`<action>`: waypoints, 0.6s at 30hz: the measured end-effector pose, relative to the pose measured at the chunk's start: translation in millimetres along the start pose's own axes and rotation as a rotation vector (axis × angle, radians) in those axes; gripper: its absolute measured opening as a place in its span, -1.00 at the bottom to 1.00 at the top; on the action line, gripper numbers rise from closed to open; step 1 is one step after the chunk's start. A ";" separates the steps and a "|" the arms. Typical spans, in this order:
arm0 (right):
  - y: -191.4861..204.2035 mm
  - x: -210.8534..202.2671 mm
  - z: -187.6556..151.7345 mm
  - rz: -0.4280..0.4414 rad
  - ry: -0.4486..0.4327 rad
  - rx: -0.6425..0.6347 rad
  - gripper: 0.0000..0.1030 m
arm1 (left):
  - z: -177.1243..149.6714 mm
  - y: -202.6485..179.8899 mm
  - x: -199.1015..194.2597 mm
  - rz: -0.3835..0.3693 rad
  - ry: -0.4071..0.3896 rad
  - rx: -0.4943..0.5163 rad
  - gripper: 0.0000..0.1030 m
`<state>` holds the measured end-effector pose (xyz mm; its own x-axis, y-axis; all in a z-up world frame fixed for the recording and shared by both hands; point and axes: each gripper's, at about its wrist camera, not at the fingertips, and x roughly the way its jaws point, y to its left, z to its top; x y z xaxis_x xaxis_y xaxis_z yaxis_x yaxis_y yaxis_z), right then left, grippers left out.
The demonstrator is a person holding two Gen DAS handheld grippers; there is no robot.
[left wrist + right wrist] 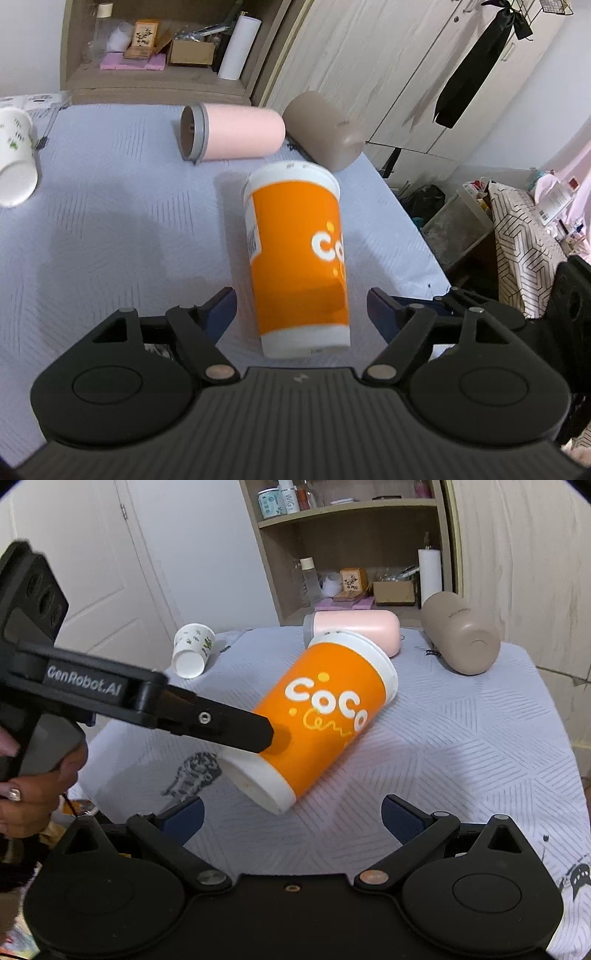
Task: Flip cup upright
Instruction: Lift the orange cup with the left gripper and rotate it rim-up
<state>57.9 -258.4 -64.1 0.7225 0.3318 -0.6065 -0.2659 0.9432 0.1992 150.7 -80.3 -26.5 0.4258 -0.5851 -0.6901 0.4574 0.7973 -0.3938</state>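
Observation:
An orange and white "CoCo" paper cup (299,258) is tilted over the pale blue tablecloth (110,240), its base toward me and its lidded rim away. My left gripper (302,308) is open, its blue-padded fingers (221,310) on either side of the cup's base with a gap on each side. In the right wrist view the cup (317,720) leans with its rim up and to the right, and a left gripper finger (236,729) reaches its side. My right gripper (291,818) is open and empty, in front of the cup.
A pink tumbler (232,133) and a taupe tumbler (325,129) lie on their sides behind the cup. A white paper cup with green prints (14,158) lies at the far left. A shelf unit (159,48) stands behind the table. The table's right edge (417,229) drops to floor clutter.

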 end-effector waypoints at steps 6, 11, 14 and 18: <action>-17.2 10.7 28.7 0.065 0.083 0.071 1.00 | 30.7 12.7 14.7 -0.013 0.036 0.020 0.51; -32.7 26.8 44.5 0.145 0.156 0.163 1.00 | 46.0 32.3 36.2 -0.050 0.082 -0.039 0.51; -40.3 39.2 51.1 0.178 0.190 0.220 1.00 | 50.0 42.2 47.5 -0.085 0.109 -0.083 0.51; -44.6 51.5 57.2 0.196 0.217 0.245 1.00 | 50.8 47.8 58.0 -0.140 0.125 -0.115 0.51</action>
<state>143.4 -282.3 -60.1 0.5145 0.5197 -0.6821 -0.2064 0.8471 0.4897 237.0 -83.7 -54.5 0.2609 -0.6743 -0.6908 0.4104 0.7252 -0.5528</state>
